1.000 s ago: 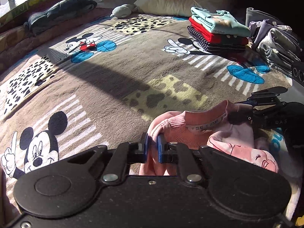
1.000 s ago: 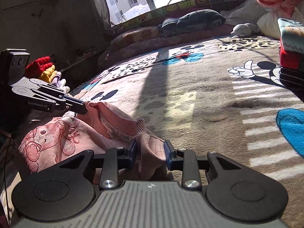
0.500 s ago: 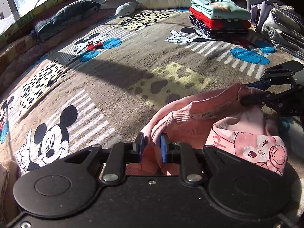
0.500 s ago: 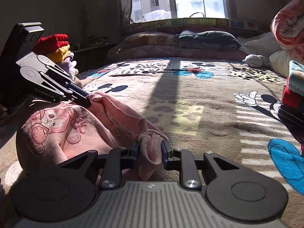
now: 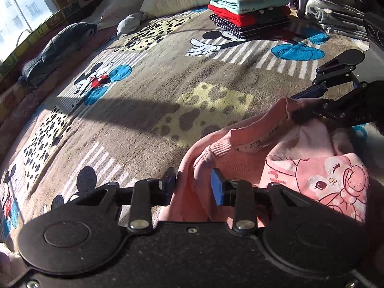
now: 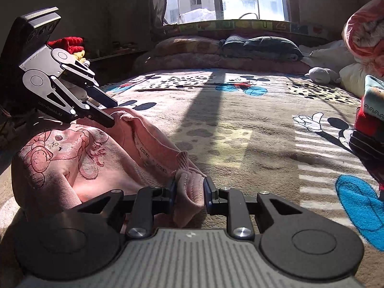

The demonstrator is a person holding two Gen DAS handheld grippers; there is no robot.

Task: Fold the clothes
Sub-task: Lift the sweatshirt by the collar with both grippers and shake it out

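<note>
Where the neckband tape of the pink sweatshirt catches the sun, its repeated print reads something like "CCOLWZL", though the letters are small and skewed. On the left gripper, seen from the right wrist view, the side plate carries "GenRobot.AI"; on the right gripper, seen from the left wrist view, only "DAS" shows before the edge cuts it off.

The sweatshirt lies bunched at the near edge of the bed, on a cartoon-mouse blanket, its front printed with a cartoon rabbit. Its lower half is hidden behind both gripper bodies.

Each gripper has a ribbed end of the collar between its jaws. The left gripper stands part-open with a fold of fabric between the blue pads; whether both pads press the cloth I cannot tell. The right gripper is narrowed onto a thick wad of collar that fills the gap.

Far across the bed sits a folded stack, mint over red over navy stripes, with a grey pile beside it, cut by the frame.
</note>
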